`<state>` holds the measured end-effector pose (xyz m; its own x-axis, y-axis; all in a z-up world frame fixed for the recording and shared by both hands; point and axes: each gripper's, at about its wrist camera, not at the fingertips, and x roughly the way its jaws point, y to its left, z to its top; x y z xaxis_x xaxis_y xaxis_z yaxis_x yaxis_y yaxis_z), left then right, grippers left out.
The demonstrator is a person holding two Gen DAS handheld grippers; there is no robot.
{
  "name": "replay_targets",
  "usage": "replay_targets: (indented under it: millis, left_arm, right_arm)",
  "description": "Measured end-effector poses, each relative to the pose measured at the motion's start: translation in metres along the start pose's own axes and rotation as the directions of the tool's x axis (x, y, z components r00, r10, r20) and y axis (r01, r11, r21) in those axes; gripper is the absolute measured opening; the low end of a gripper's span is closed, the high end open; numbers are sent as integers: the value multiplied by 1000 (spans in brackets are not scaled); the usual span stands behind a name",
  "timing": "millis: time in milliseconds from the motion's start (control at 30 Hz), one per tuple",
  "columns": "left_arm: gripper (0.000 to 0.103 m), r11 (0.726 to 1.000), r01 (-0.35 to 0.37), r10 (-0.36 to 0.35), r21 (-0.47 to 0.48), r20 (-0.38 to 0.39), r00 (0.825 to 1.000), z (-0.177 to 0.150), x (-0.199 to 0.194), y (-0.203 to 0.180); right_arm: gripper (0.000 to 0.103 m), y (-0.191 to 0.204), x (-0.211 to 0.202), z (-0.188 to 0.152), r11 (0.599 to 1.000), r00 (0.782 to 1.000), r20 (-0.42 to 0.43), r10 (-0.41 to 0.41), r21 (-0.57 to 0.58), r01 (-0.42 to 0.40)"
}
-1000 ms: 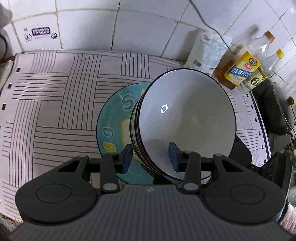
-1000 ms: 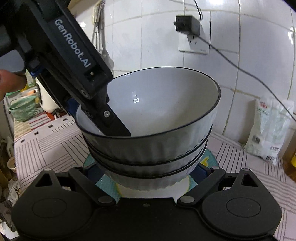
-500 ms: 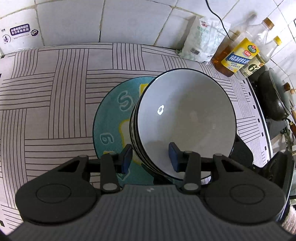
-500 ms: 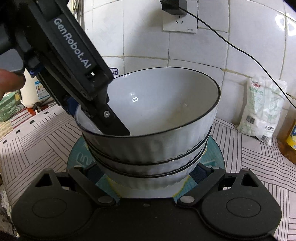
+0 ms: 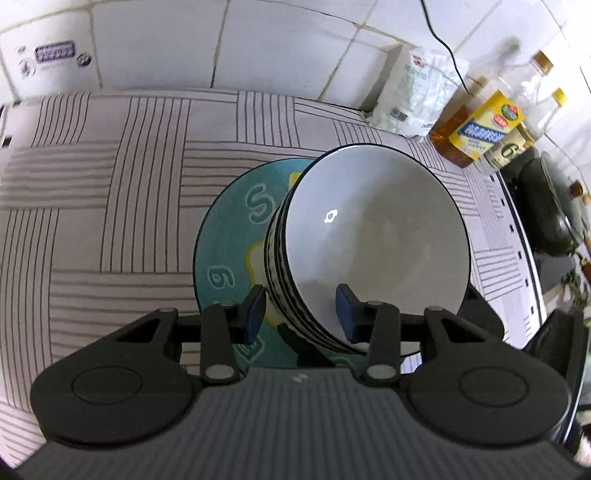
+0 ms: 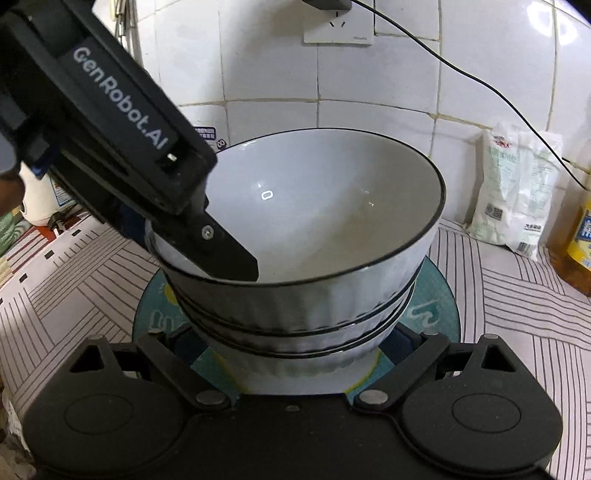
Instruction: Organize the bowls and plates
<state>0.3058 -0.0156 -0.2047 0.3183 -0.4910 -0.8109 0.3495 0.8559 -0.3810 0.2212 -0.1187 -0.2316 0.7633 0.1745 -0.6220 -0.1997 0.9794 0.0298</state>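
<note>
Grey-white glazed bowls [image 5: 373,243] sit nested in a stack of three, each with a thin black line round its rim and a ribbed outer wall; from the right wrist view the three rims show one above another, slightly tilted. The stack stands on one round teal plate [image 5: 229,251] with pale printed characters and a yellow patch, and the plate lies on the striped cloth [image 5: 110,184] covering the worktop, toward its middle and nearer the right edge than the left.

The left gripper [image 5: 301,310] straddles the near wall of the stack: one blue pad [image 5: 255,310] is outside the ribbed side, the other inside the top bowl. Whether the pads press the wall cannot be told, as a gap shows beside each. In the right wrist view this same tool reaches down from the upper left, one black finger [image 6: 221,251] lying inside the top bowl's rim.

The right gripper [image 6: 291,343] is low at the plate's near edge, its two fingers spread wide on either side of the bottom bowl's base; contact with the bowl or plate is hidden.

At the back right corner of the worktop, against the tiled wall [image 5: 258,44], stand one white bag [image 5: 410,96] and two oil bottles [image 5: 476,125], beside a dark pan [image 5: 550,210]. A black cable [image 6: 472,77] runs from a wall socket [image 6: 338,22].
</note>
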Motion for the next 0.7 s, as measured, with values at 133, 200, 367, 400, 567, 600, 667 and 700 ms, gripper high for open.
replay_targets:
  millis: [133, 200, 367, 400, 567, 600, 667, 700]
  left_arm:
    - [39, 1000, 3, -2, -16, 33, 999, -4, -8, 3]
    - [39, 1000, -14, 15, -22, 66, 998, -7, -18, 4]
    - [42, 998, -54, 60, -39, 151, 987, -12, -44, -2]
    - [43, 997, -59, 66, -44, 158, 985, -12, -49, -3]
    - [48, 992, -120, 123, -25, 226, 966, -18, -79, -17]
    - [49, 990, -140, 140, -19, 237, 961, -20, -85, -22]
    - [51, 984, -176, 173, -8, 258, 951, -26, -96, -31]
    - [53, 981, -195, 189, -4, 267, 945, -29, -101, -36]
  right_arm:
    - [97, 5, -8, 6, 1000, 999, -29, -19, -4, 19]
    - [97, 7, -18, 6, 1000, 999, -33, -28, -6, 28]
    - [97, 9, -48, 4, 1000, 998, -62, -16, 6, 17]
    - [97, 8, -53, 4, 1000, 998, -67, -21, 5, 21]
    - [97, -6, -85, 4, 998, 997, -62, -37, 42, 40]
    - [97, -11, -93, 5, 998, 998, -57, -35, 50, 38]
    - [97, -19, -103, 6, 998, 998, -54, -35, 58, 38]
    - [97, -22, -109, 8, 997, 998, -52, -39, 59, 42]
